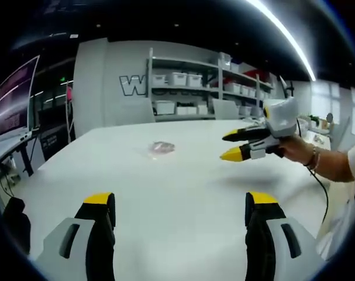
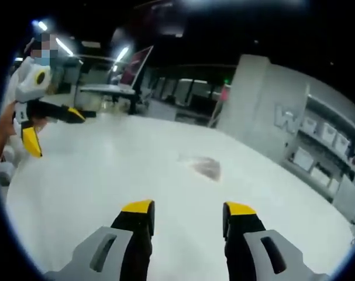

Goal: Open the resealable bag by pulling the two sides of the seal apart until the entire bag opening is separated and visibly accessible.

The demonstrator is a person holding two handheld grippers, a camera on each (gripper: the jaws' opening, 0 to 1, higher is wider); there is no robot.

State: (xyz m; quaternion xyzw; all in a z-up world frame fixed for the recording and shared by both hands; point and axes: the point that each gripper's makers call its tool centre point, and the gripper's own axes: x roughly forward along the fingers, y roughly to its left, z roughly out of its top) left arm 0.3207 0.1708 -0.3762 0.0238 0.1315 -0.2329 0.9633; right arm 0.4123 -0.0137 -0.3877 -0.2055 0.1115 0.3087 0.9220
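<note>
A wide white table point(image 1: 165, 193) fills the middle of the room, and a small resealable bag point(image 1: 161, 148) lies flat on it, clear with something pinkish inside, well away from both pairs of tongs. In the left gripper view, the left tongs point(image 1: 180, 202) sit at the near edge with their yellow-tipped jaws wide apart and nothing between them. To the right, a hand point(image 1: 297, 147) holds the right tongs point(image 1: 231, 145) above the table, the jaws parted and empty, pointing left toward the bag. In the right gripper view, the right tongs hover over the table with the bag farther ahead, and the left tongs appear at the far left, jaws spread. Shelves point(image 1: 206, 88) with white bins stand against the far wall.
</note>
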